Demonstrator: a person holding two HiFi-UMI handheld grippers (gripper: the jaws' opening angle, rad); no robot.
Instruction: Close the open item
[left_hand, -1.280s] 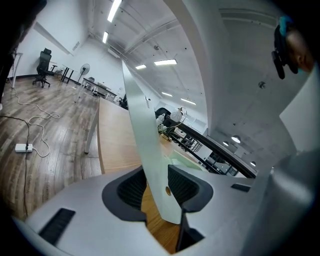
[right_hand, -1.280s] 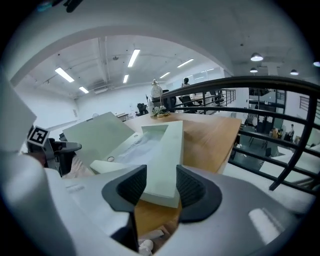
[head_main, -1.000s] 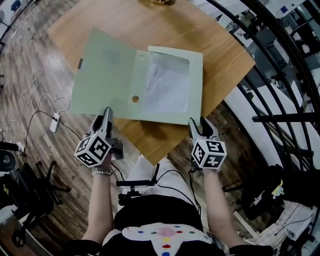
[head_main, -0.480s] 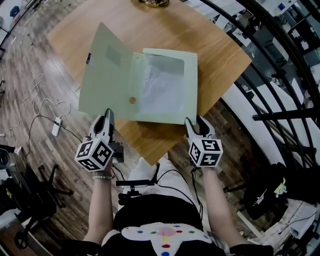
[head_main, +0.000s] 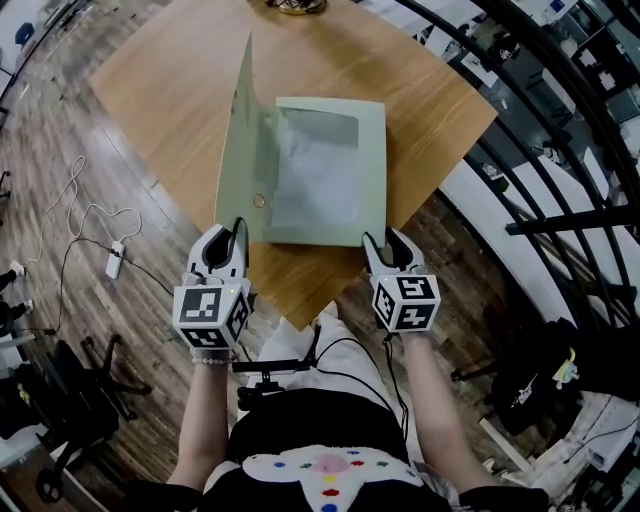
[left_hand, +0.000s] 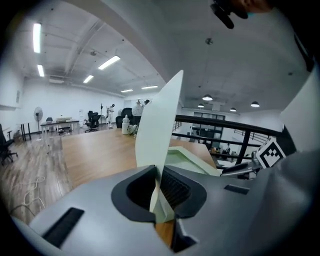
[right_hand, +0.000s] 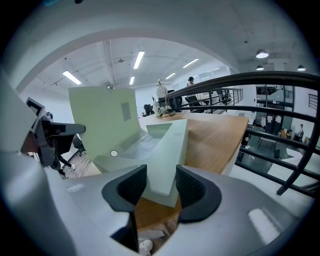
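A pale green file box (head_main: 320, 190) lies on the wooden table (head_main: 160, 100), its lid (head_main: 240, 130) standing almost upright along the left side. My left gripper (head_main: 237, 232) is shut on the lid's near corner; its jaws have just been closing and the thin lid edge (left_hand: 157, 135) is pinched between them. My right gripper (head_main: 385, 240) is open at the box's near right corner. That corner (right_hand: 165, 160) pokes between its jaws. White plastic sleeves fill the box. The lid (right_hand: 102, 120) rises at the left in the right gripper view.
A brass-coloured object (head_main: 295, 5) sits at the table's far edge. A black railing (head_main: 540, 130) runs along the right. Cables and a power strip (head_main: 113, 262) lie on the wood floor at the left. The table's near corner points at the person.
The lid has swung up from lying flat at the left to nearly upright. My left gripper closed on it and moved up and to the right. The right gripper stayed put.
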